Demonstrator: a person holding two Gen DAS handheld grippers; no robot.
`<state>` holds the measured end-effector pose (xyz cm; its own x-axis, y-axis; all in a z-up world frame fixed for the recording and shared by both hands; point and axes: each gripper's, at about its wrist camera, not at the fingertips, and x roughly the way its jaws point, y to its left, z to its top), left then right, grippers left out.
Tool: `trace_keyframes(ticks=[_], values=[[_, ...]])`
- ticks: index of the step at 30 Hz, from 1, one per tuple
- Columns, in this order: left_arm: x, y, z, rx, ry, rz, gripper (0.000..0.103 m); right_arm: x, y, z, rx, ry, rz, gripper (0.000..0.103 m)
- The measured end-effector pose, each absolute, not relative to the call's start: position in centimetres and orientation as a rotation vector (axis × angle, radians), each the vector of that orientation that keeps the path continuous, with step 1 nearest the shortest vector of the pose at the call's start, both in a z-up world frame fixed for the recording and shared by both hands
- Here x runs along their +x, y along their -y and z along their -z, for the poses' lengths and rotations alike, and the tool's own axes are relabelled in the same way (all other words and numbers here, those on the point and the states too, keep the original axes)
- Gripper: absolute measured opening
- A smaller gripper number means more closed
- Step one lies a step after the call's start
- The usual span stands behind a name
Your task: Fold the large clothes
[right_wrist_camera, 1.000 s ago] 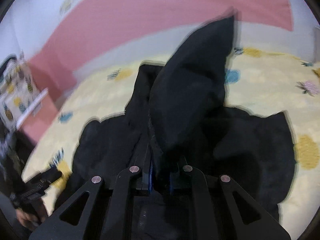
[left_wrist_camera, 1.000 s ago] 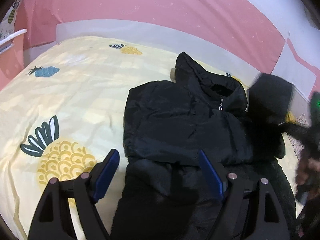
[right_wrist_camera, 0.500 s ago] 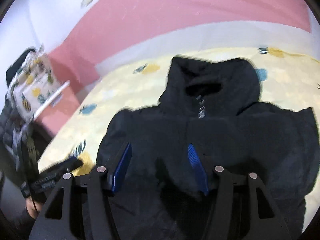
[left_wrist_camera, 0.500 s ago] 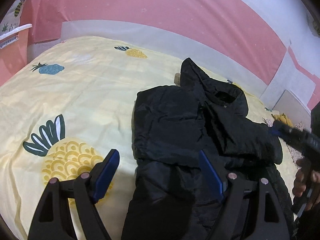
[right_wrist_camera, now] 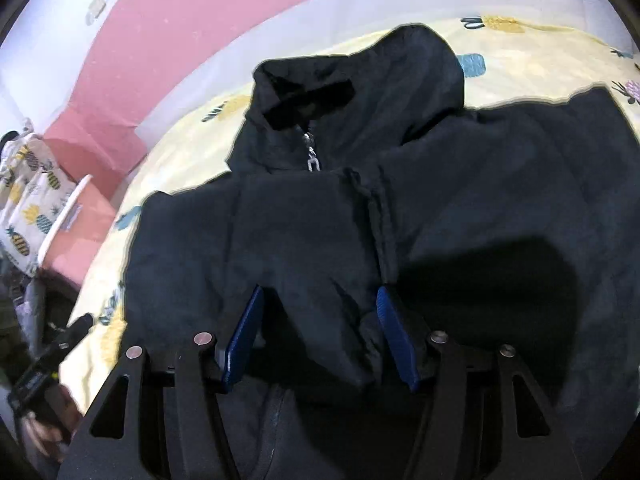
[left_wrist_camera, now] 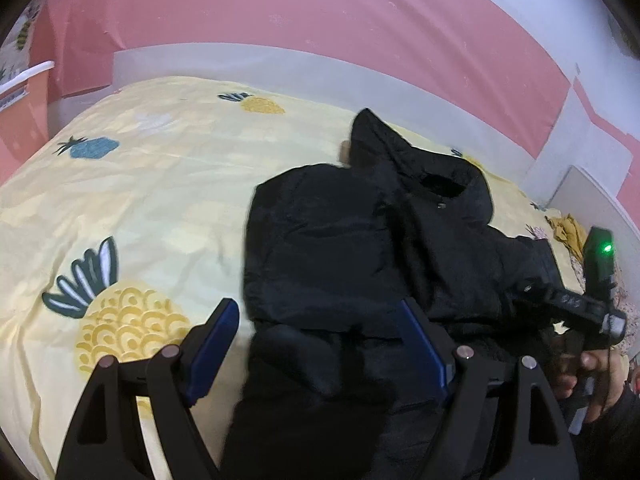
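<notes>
You have one black jacket (left_wrist_camera: 360, 248) ahead of your left claw (left_wrist_camera: 320, 348), with one hood (right_wrist_camera: 392, 76) and one zipper pull (right_wrist_camera: 312, 160) straight ahead of your right claw (right_wrist_camera: 320, 332). That makes two claws, each with two blue pads (left_wrist_camera: 212, 344), both spread apart with nothing between them. One bed (left_wrist_camera: 140, 184) lies under it all. On its sheet, left of your left claw, you can count three pineapple prints: two yellow (left_wrist_camera: 128, 328) and one blue (left_wrist_camera: 94, 148).
</notes>
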<state>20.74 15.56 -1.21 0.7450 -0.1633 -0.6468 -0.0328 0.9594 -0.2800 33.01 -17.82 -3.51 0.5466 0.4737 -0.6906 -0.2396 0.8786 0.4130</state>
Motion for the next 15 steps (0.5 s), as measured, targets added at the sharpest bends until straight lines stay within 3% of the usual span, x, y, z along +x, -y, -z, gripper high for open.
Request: trace_keyframes(ticks=[4,8,11,13,15], values=[[22.0,-12.0,-1.9,-0.192,-0.700,0.125,0.082,31.0,23.0,-0.4,0.274,-0.750,-0.368,0.059],[25.3,-7.6,-3.7,-0.136,-0.677,0.178,0.080,31.5,29.4,-0.9,0.284,-0.720,-0.234,0.059],[28.8,-5.0,-2.0,-0.096,-0.712,0.170,0.055,33.2,32.6,0.6,0.265,-0.749,-0.133,0.059],[30.9,-4.4,0.3,-0.084,-0.774,0.119,0.038,34.7,33.5,2.3,0.248,-0.800,-0.097,0.052],[32.7,-4.7,3.3,-0.120,-0.848,0.105,0.038,35.7,33.7,4.1,0.231,-0.848,-0.084,0.052]])
